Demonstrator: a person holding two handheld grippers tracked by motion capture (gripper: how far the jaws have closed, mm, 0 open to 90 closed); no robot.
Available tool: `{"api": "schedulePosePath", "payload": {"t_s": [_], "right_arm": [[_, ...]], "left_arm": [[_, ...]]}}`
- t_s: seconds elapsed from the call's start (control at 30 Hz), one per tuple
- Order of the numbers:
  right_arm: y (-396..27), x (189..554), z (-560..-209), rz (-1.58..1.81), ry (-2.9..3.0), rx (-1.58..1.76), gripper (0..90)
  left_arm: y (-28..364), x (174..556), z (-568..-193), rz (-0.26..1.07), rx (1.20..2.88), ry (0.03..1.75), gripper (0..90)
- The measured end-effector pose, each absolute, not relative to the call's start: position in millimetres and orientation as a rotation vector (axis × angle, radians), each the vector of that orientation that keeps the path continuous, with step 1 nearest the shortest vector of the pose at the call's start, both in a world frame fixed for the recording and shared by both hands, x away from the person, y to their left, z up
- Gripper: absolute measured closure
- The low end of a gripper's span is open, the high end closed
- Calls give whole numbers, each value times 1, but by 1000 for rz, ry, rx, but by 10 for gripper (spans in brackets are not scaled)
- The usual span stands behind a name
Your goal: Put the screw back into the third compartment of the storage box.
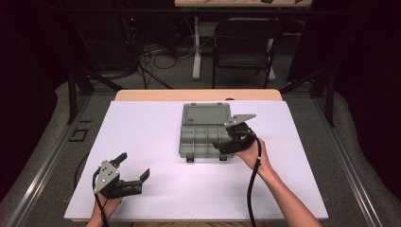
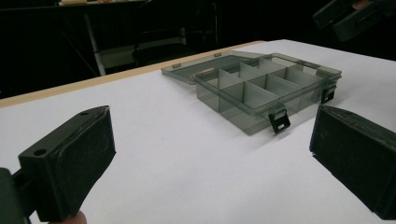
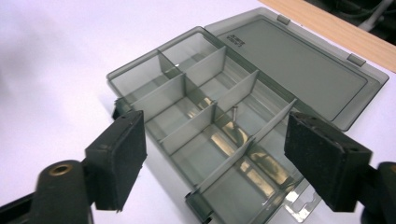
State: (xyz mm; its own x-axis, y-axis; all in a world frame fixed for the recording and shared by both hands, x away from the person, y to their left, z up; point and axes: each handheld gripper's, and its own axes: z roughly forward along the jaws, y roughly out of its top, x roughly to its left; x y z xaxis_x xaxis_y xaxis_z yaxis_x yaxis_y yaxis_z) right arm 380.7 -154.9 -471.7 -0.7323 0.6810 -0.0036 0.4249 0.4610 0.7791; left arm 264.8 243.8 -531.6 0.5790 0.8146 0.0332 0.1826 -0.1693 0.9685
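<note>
Nearest the high camera, at the bottom left, the person's left hand holds the left gripper low on the white table sheet, its two black jaws spread wide with nothing between them, well apart from the translucent grey plastic compartment box that sits at the middle of the sheet with its flat hinged lid laid back toward the far edge. At the box's front right corner the right gripper hangs just over the rim, held by the person's right hand, black cable trailing back along the forearm. From the left gripper view, the two black padded jaws stand far apart over bare sheet, empty, and the box lies ahead and to the right with its two dark front latches hanging loose; the other gripper shows at the top right corner. From the right gripper view, the jaws are parted wide and grip nothing, framing the open tray, whose thin dividers split it into cells that look empty save for reflections. My reading is that the box is already open and the right gripper has let go; the next move likely calls for picking a target, either the lid edge to swing shut or something to load, and closing the jaws squarely on it.
</note>
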Motion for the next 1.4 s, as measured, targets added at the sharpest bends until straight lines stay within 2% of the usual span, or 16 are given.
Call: {"api": "schedulePosePath", "payload": {"t_s": [0.7,1.4], "right_arm": [[-179,315,-491,1309,2256,791,25],[-217,265,-510,1351,2095,738,0]], "left_arm": [[243,264,-532,696,1673,830,0],[244,264,-532,692,1681,830,0]]}}
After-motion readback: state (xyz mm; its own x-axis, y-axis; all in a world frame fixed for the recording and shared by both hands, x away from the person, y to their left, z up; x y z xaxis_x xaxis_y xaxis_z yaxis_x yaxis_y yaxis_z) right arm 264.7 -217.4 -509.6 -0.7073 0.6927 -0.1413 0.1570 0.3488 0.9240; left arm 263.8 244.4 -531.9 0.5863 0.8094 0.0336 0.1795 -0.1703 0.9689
